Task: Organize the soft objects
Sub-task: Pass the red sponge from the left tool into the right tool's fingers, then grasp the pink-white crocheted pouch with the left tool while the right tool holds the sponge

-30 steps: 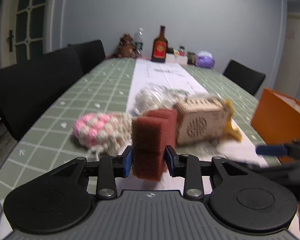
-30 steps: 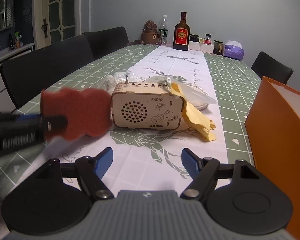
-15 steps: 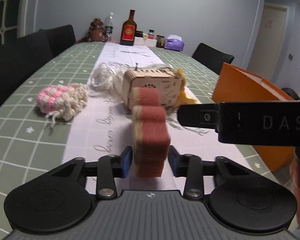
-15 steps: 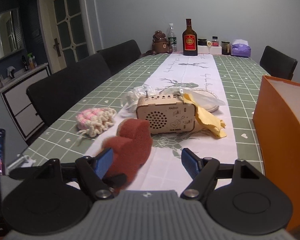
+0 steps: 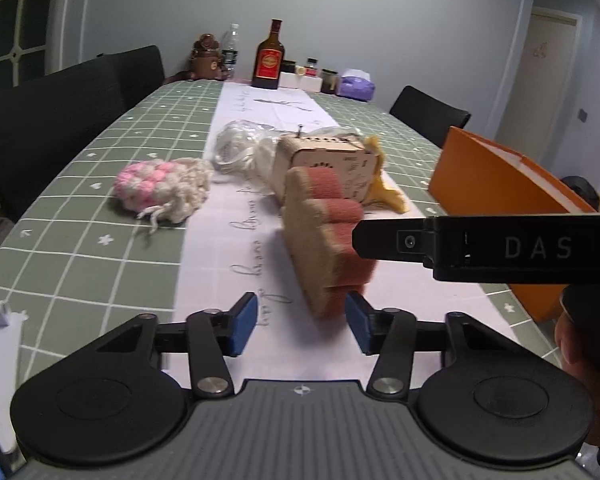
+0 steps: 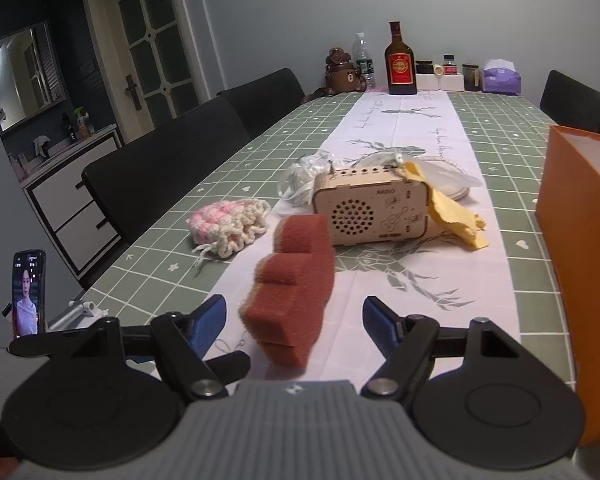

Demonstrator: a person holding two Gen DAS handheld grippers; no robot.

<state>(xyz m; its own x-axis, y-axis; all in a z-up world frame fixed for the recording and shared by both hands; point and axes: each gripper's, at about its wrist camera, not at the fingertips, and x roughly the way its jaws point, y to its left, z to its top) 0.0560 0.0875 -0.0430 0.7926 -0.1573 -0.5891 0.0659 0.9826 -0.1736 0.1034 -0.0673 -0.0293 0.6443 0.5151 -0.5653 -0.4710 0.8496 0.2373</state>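
— What colour is the sponge [image 6: 296, 292]?
— Brick red, with a tan side.
— And the tabletop [image 6: 236, 200]?
— Green with white squares and tiny white hearts. A white runner [image 6: 412, 128] with grey drawings goes down the middle.
— The knitted pouch [image 5: 162, 186]?
— Pink and cream.
— The radio [image 6: 374, 212]?
— Pale wood, with little black pictures. A yellow cloth [image 6: 452, 216] lies on it.
— The box [image 6: 580, 248]?
— Orange.
— The hand-held gripper pads [image 6: 210, 322]?
— Blue, on black arms.
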